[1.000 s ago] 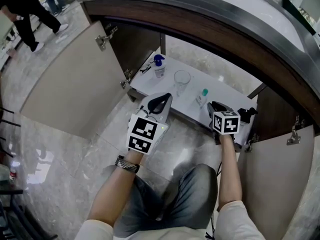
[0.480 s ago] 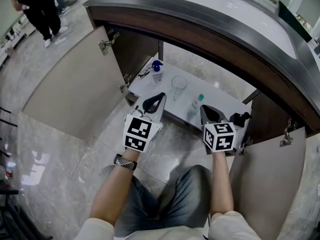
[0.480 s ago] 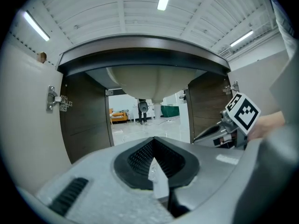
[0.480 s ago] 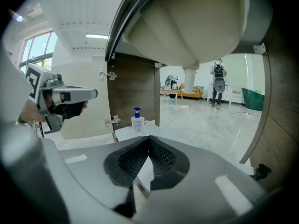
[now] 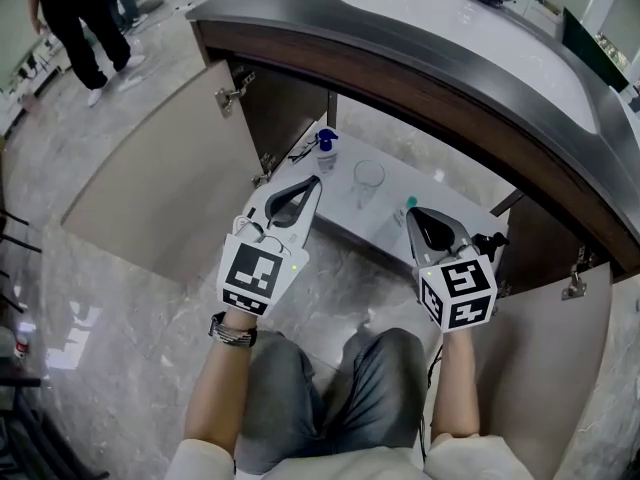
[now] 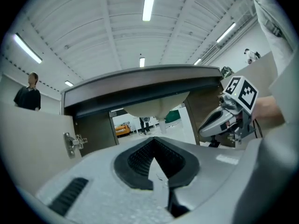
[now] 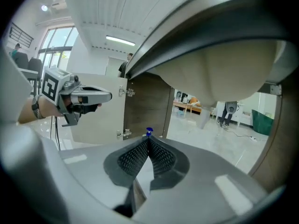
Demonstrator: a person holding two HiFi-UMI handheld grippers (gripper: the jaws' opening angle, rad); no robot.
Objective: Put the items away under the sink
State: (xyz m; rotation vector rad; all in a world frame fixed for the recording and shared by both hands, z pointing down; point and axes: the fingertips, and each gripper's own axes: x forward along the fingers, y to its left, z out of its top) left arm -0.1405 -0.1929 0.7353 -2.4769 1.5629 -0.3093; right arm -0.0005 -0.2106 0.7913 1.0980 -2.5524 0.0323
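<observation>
Under the sink, a white shelf (image 5: 340, 213) carries a blue-capped pump bottle (image 5: 323, 146), a clear glass (image 5: 368, 178), a small green-capped bottle (image 5: 407, 206) and a black item (image 5: 487, 243) at its right end. My left gripper (image 5: 316, 179) hovers over the shelf's front left, shut and holding nothing (image 6: 154, 138). My right gripper (image 5: 411, 212) hangs beside the green-capped bottle, left of the black item, also shut and holding nothing (image 7: 148, 139). The pump bottle's blue top (image 7: 149, 131) peeks just past the right jaws' tips.
Both cabinet doors stand open, the left door (image 5: 160, 178) swung wide and the right door (image 5: 545, 368) close to my right arm. The dark counter edge (image 5: 450, 78) and basin underside (image 7: 224, 73) overhang the shelf. A person (image 5: 70, 18) stands at the far left.
Both grippers have risen and drawn back from the shelf. The right one has left the black item's side; that item stays on the shelf.
</observation>
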